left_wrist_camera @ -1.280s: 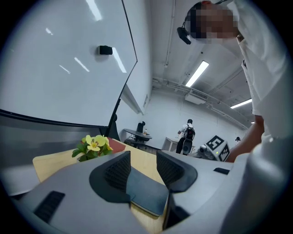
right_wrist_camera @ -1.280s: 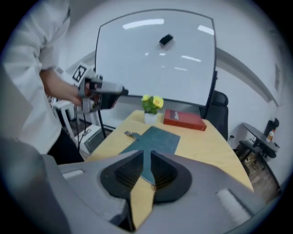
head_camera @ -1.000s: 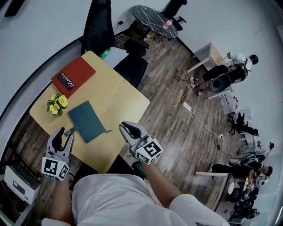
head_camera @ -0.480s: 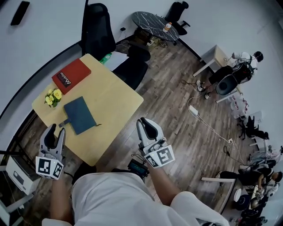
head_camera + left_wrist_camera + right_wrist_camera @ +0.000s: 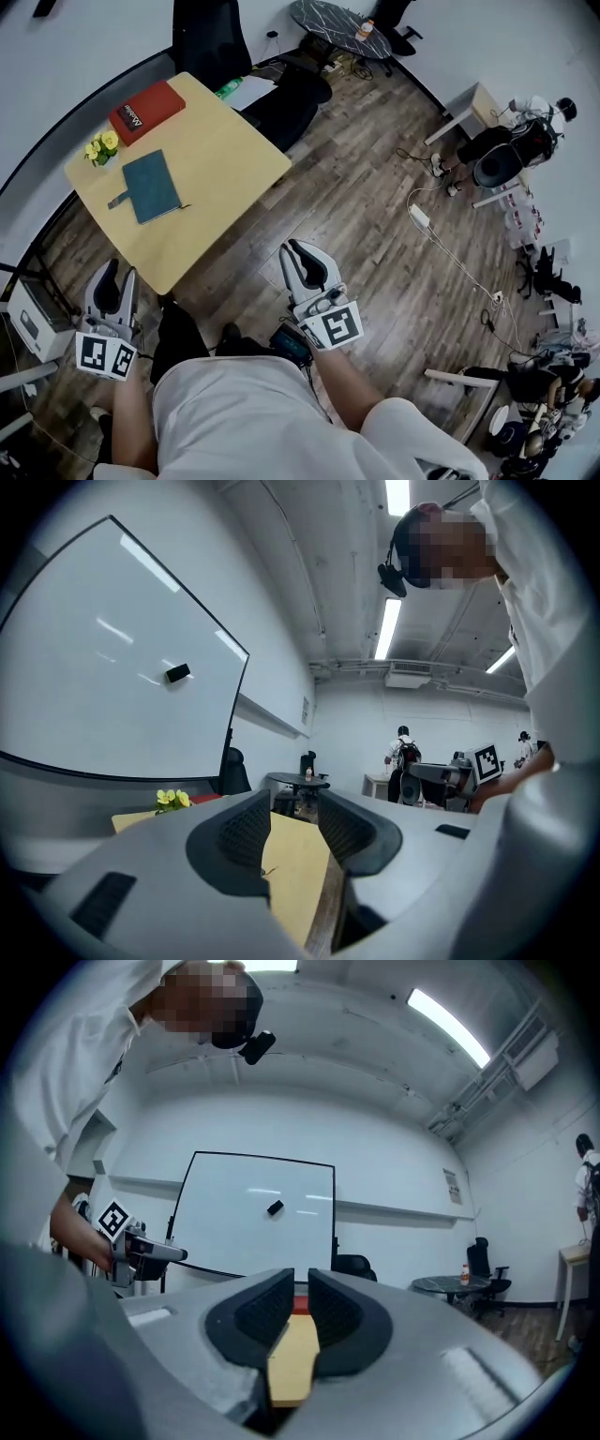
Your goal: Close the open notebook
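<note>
Left claw (image 5: 114,274) slightly apart, empty; right claw (image 5: 298,251) near-closed, empty. Teal notebook (image 5: 150,186) closed, flat on yellow counter (image 5: 225,150), long axis running away from person. Wood-plank floor (image 5: 394,234).

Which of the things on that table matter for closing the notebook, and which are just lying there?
Job: teal notebook, lying closed on the wooden table; left gripper and right gripper, both held clear of it.
Lying about: red book, yellow flowers, black chair.
</note>
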